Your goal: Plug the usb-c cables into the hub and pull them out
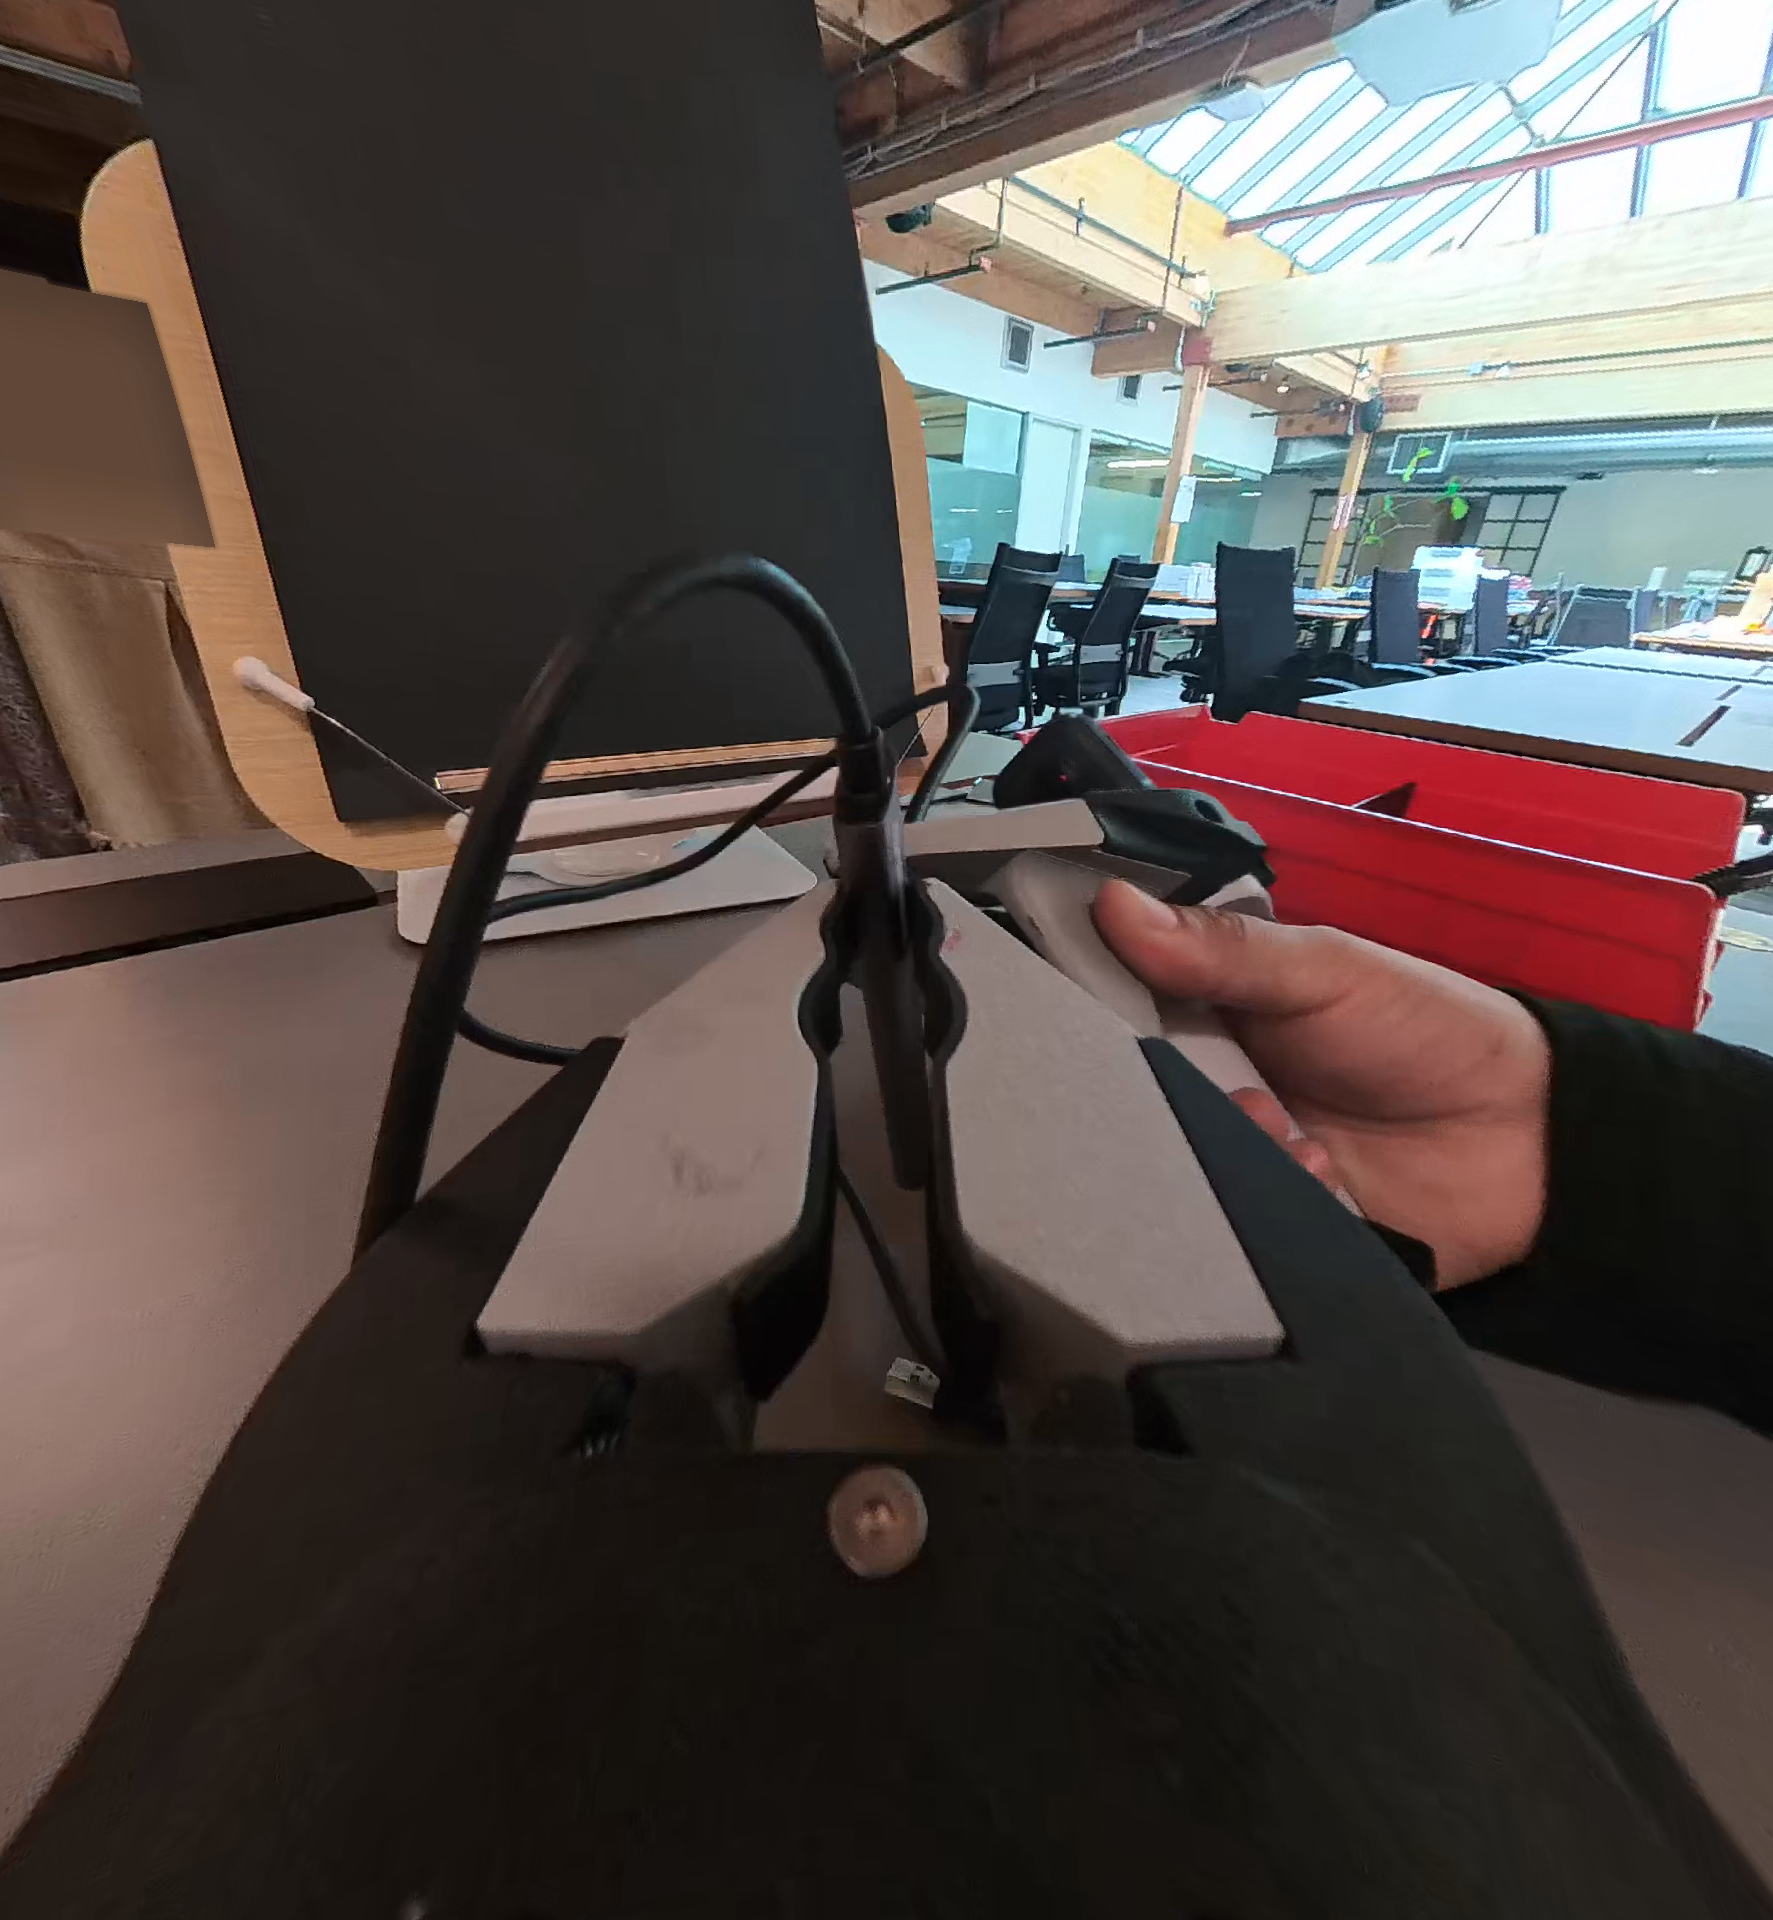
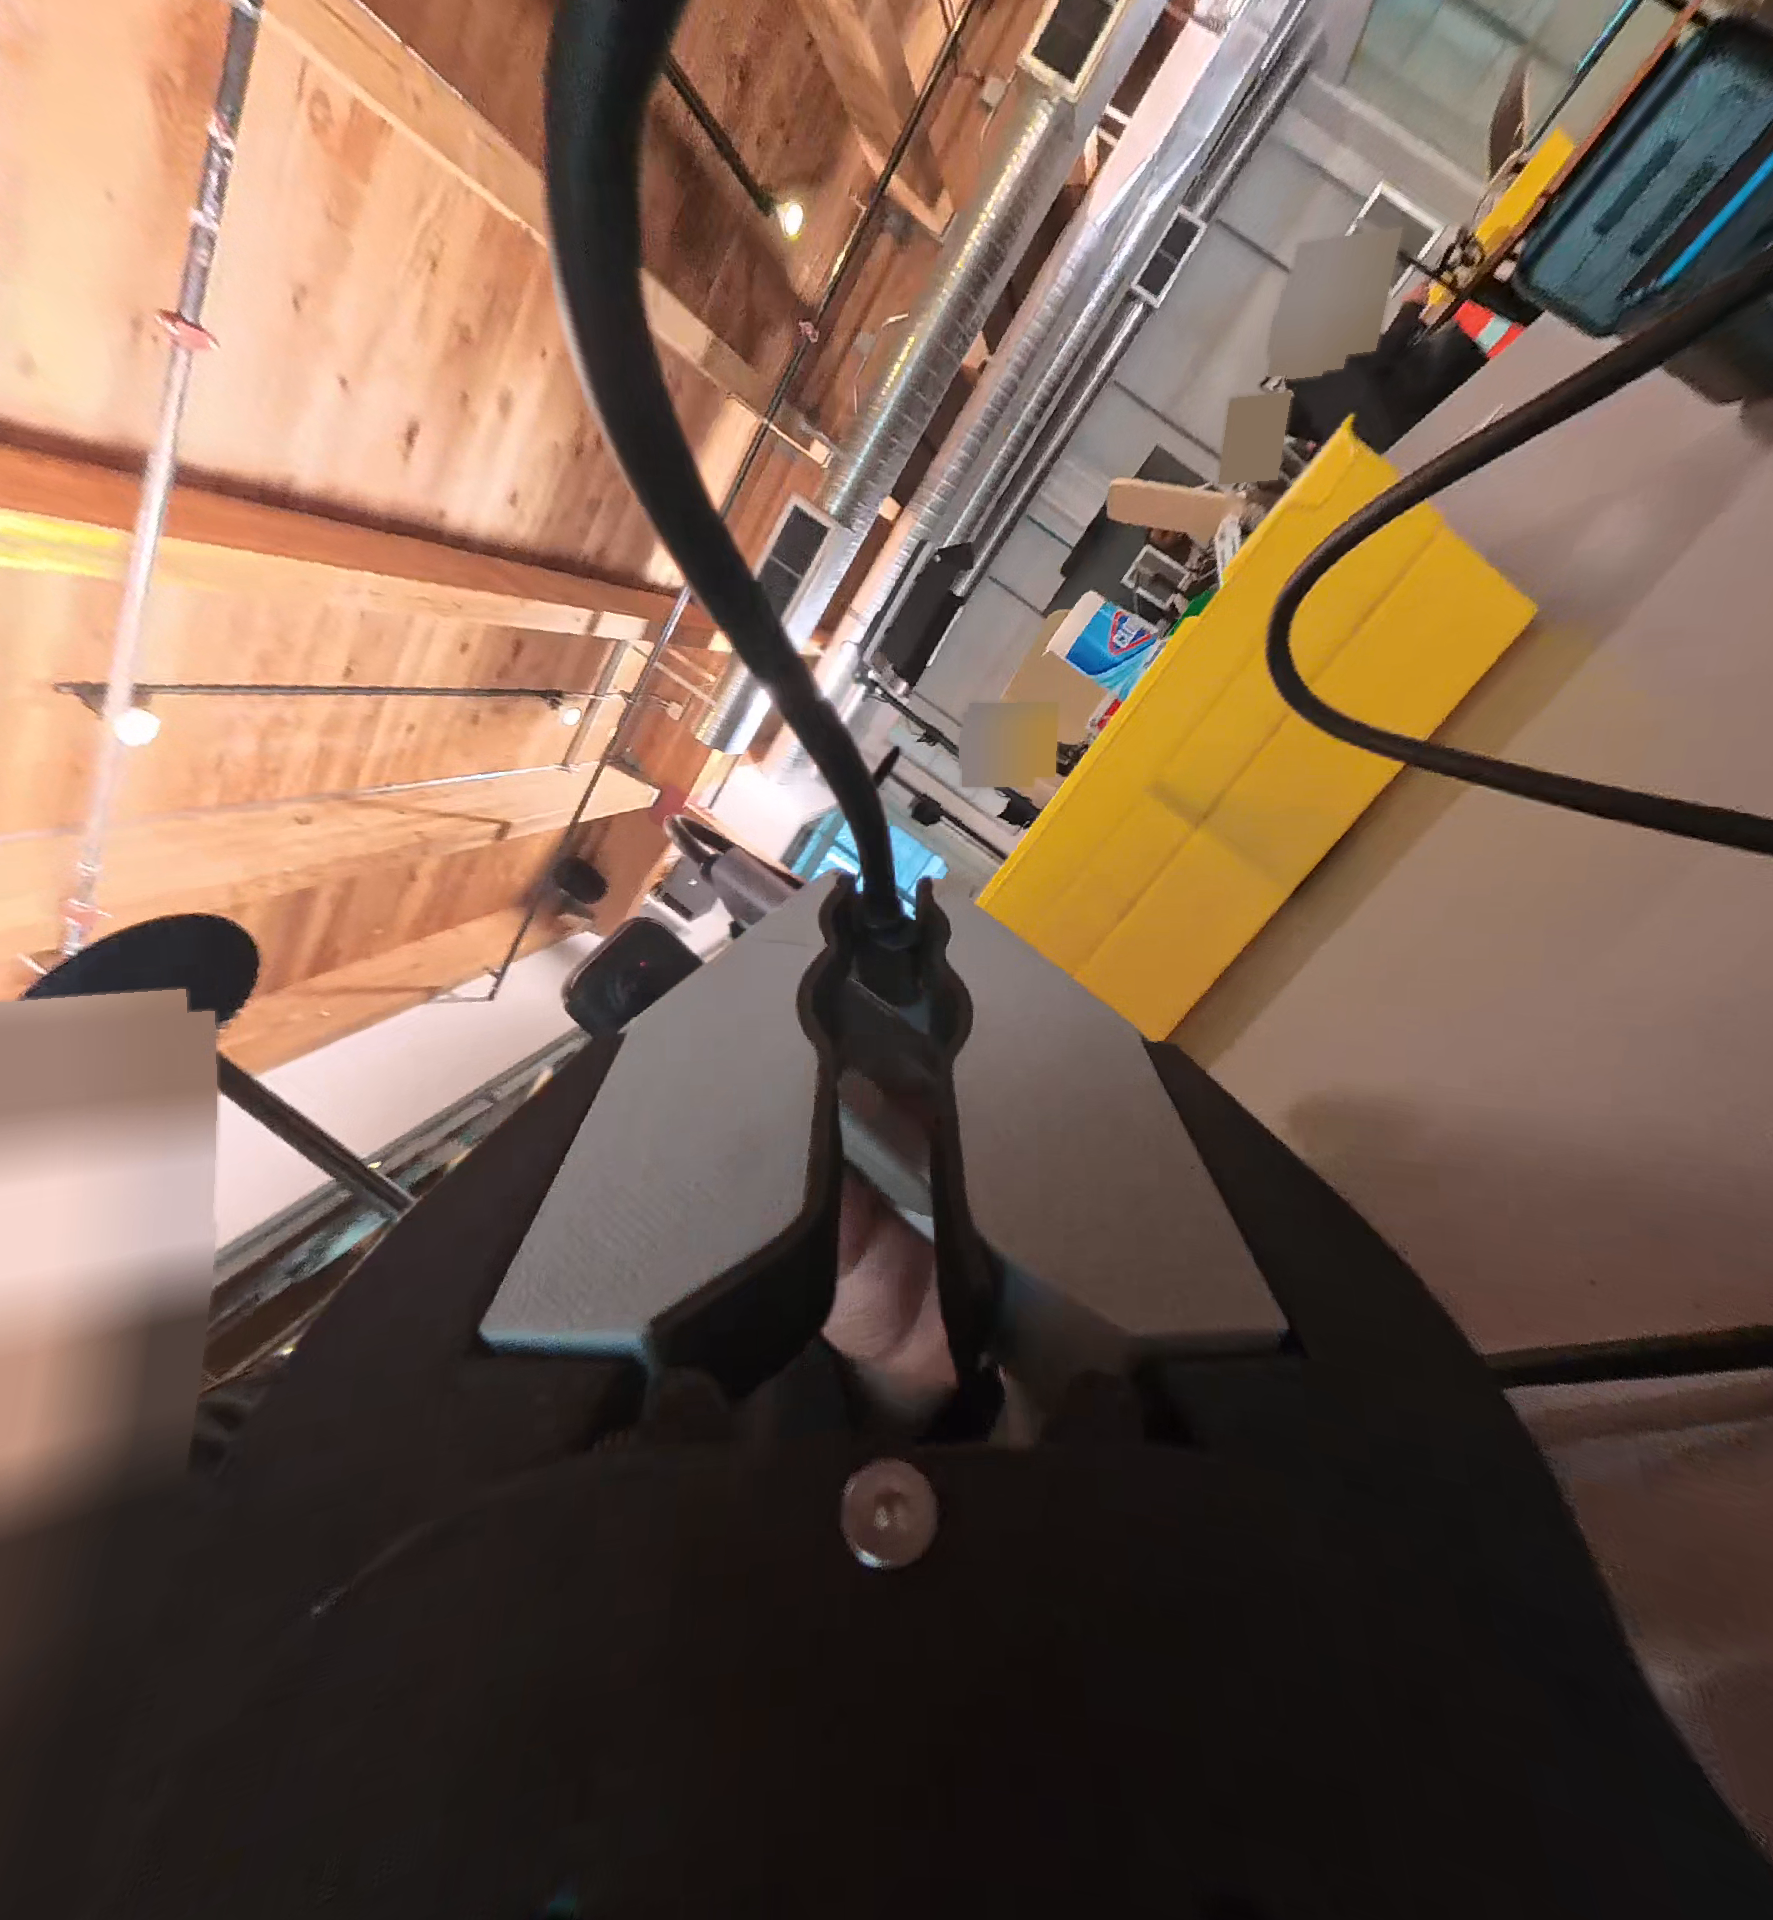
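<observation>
My left gripper is shut on the plug of a black USB-C cable, which loops up and down to the left. Just behind it, the grey hub sticks out sideways from my right gripper, which a hand holds. The hub's end meets the plug; I cannot tell whether the plug sits in a port. In the right wrist view my right gripper is shut on the silver hub, and a thick black cable rises from the fingertips.
A dark monitor on a white stand base is behind the grippers on the brown table. A red bin stands at the right. In the right wrist view a yellow bin and a thin black cable lie on the table. My two grippers' fingertips are within a few centimetres of each other.
</observation>
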